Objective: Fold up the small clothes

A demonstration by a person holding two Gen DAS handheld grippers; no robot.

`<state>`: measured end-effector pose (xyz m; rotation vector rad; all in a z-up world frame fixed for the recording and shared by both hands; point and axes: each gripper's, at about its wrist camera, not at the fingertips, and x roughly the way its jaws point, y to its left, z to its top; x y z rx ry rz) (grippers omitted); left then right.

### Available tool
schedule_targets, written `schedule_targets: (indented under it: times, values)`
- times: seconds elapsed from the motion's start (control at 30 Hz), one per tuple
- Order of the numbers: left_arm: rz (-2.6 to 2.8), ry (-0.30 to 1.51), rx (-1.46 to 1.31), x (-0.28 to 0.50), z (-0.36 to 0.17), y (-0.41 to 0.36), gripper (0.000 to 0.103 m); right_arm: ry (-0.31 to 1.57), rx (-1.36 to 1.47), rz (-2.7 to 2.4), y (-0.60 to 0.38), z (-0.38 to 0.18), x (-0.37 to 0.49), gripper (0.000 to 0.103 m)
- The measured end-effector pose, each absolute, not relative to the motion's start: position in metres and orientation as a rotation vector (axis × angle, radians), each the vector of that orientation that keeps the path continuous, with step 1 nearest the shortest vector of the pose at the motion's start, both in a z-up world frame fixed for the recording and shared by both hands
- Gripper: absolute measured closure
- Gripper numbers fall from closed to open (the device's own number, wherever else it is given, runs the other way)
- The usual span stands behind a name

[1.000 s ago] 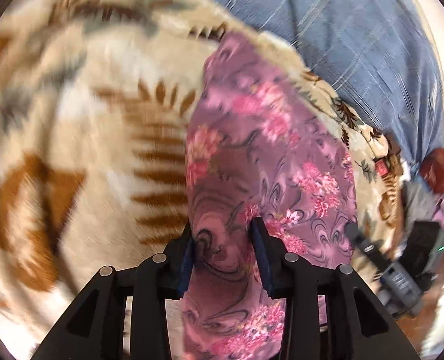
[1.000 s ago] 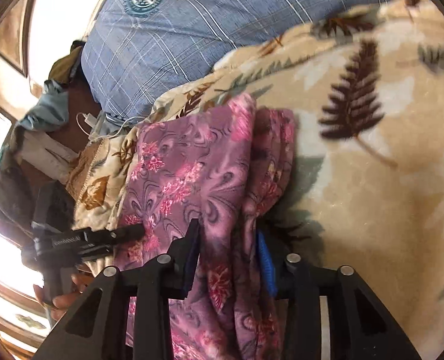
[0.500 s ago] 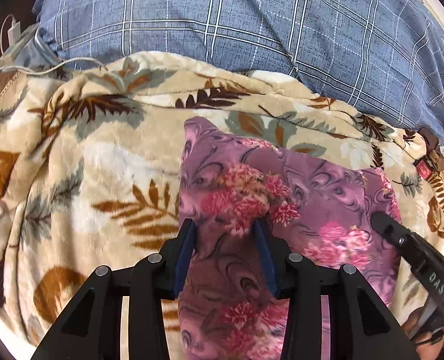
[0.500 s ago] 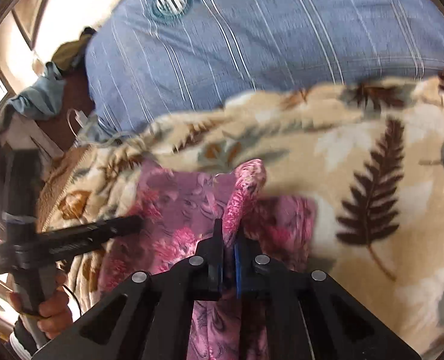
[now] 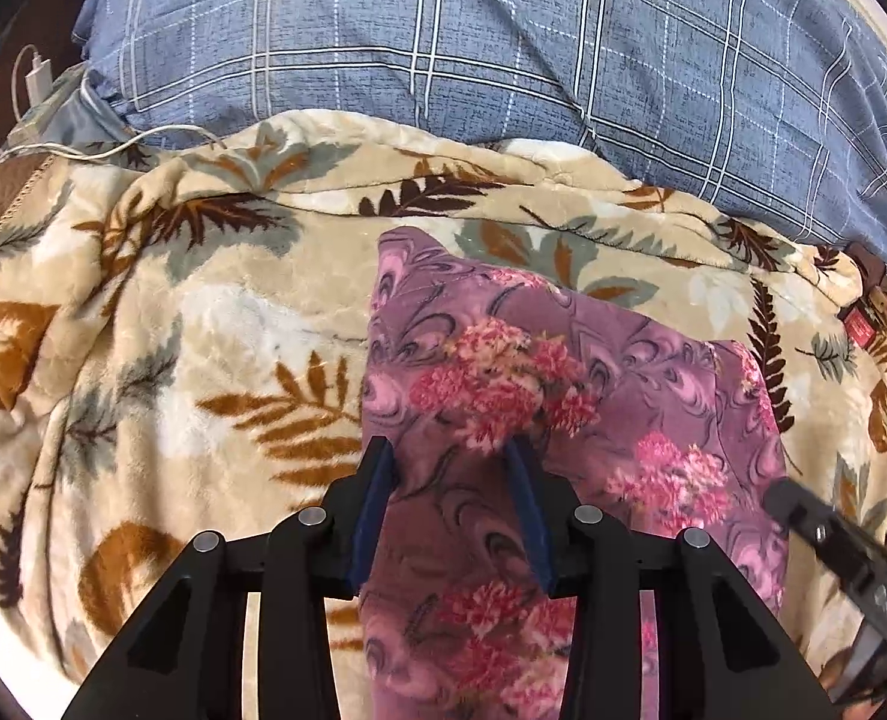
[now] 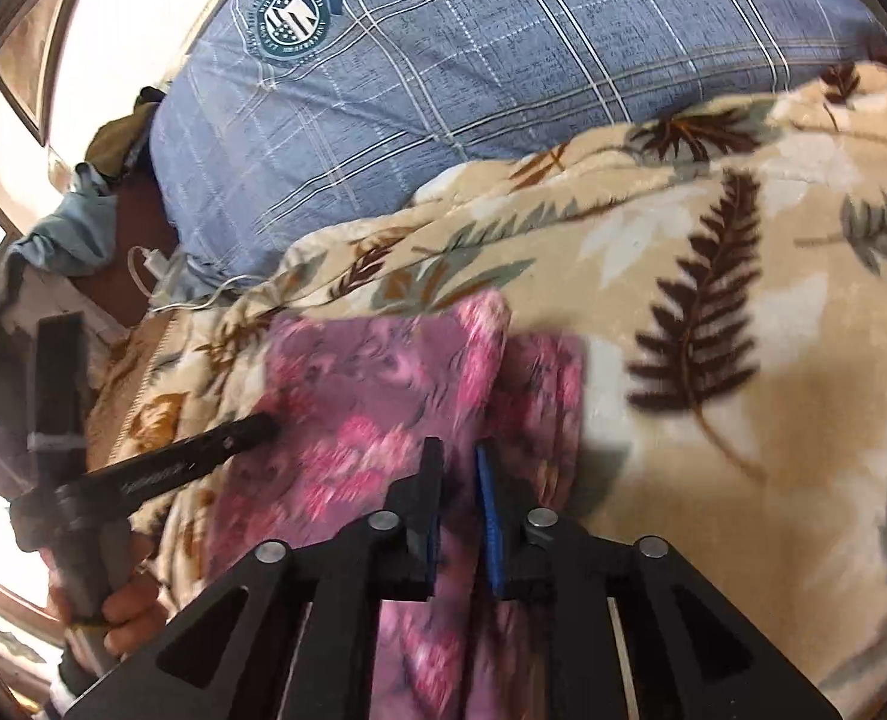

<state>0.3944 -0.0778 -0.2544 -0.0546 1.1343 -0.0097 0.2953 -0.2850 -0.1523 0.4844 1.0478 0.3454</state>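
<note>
A purple cloth with pink flowers [image 5: 635, 396] lies folded on a beige leaf-print blanket [image 5: 203, 324]. My left gripper [image 5: 450, 450] is open, its fingers over the cloth's left part. In the right wrist view the cloth [image 6: 359, 396] lies ahead, with a raised fold running toward my right gripper [image 6: 458, 450]. Its jaws stand a narrow gap apart with cloth between them; whether they pinch it I cannot tell. The left gripper [image 6: 257, 427] shows there at the cloth's left edge. The right gripper's finger [image 5: 827, 534] shows at the right of the left wrist view.
A blue plaid pillow [image 5: 503, 48] lies behind the blanket and also shows in the right wrist view [image 6: 443, 90]. A white charger with cable [image 5: 38, 84] lies at the far left. A picture frame [image 6: 23, 54] hangs on the wall at left.
Both grippers drew back and lowered toward the blanket with the cloth. The right gripper's jaws closed tight half a second ago and now stand slightly apart.
</note>
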Motion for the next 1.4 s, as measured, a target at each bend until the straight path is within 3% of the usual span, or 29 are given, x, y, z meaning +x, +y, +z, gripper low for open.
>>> schedule_targets:
  times: [0.07,0.17,0.3,0.43,0.53,0.67,0.7,0.77,0.83,0.87,0.9,1.0,1.1,1.2,1.3,1.4]
  values:
    - [-0.023,1.14,-0.061,0.382,-0.25,-0.074,0.065,1.066,0.5,0.353,-0.283,-0.156,0.285,0.068]
    - [-0.035,1.152,-0.099,0.357,-0.251,-0.061,0.065,1.071,0.447,0.361,-0.272,-0.162,0.273,0.069]
    - [-0.072,1.203,-0.232,0.324,-0.263,-0.036,0.065,1.011,0.309,0.355,-0.256,-0.141,0.264,0.09]
    - [-0.067,1.217,-0.22,0.319,-0.278,-0.033,0.057,0.991,0.195,0.311,-0.255,-0.141,0.26,0.095]
    - [-0.054,1.249,-0.215,0.328,-0.281,-0.035,0.06,1.066,0.275,0.259,-0.273,-0.165,0.267,0.099]
    - [-0.084,1.231,-0.201,0.314,-0.263,-0.031,0.062,1.032,0.474,0.373,-0.296,-0.144,0.249,0.089]
    - [-0.102,1.229,-0.204,0.306,-0.26,-0.032,0.062,1.044,0.475,0.401,-0.296,-0.141,0.241,0.081]
    - [-0.155,1.232,-0.253,0.284,-0.262,-0.028,0.058,1.06,0.447,0.42,-0.291,-0.14,0.223,0.064]
    - [-0.19,1.251,-0.304,0.267,-0.271,-0.026,0.05,1.082,0.423,0.438,-0.283,-0.149,0.209,0.061]
    - [-0.199,1.27,-0.318,0.26,-0.28,-0.027,0.05,1.106,0.364,0.409,-0.275,-0.157,0.204,0.064]
    - [-0.199,1.295,-0.306,0.255,-0.288,-0.03,0.05,1.115,0.318,0.405,-0.268,-0.16,0.202,0.081]
    - [-0.177,1.271,-0.213,0.242,-0.289,-0.037,0.059,1.042,0.235,0.419,-0.257,-0.14,0.189,0.091]
    - [-0.18,1.219,-0.171,0.238,-0.282,-0.043,0.059,0.951,0.178,0.414,-0.259,-0.116,0.179,0.092]
    - [-0.131,1.253,-0.113,0.245,-0.297,-0.048,0.059,1.056,0.048,0.287,-0.265,-0.153,0.192,0.098]
    - [-0.167,1.266,-0.172,0.243,-0.291,-0.041,0.063,1.128,0.191,0.249,-0.29,-0.169,0.194,0.097]
    - [-0.211,1.193,-0.192,0.237,-0.263,-0.032,0.064,1.064,0.348,0.278,-0.314,-0.152,0.191,0.093]
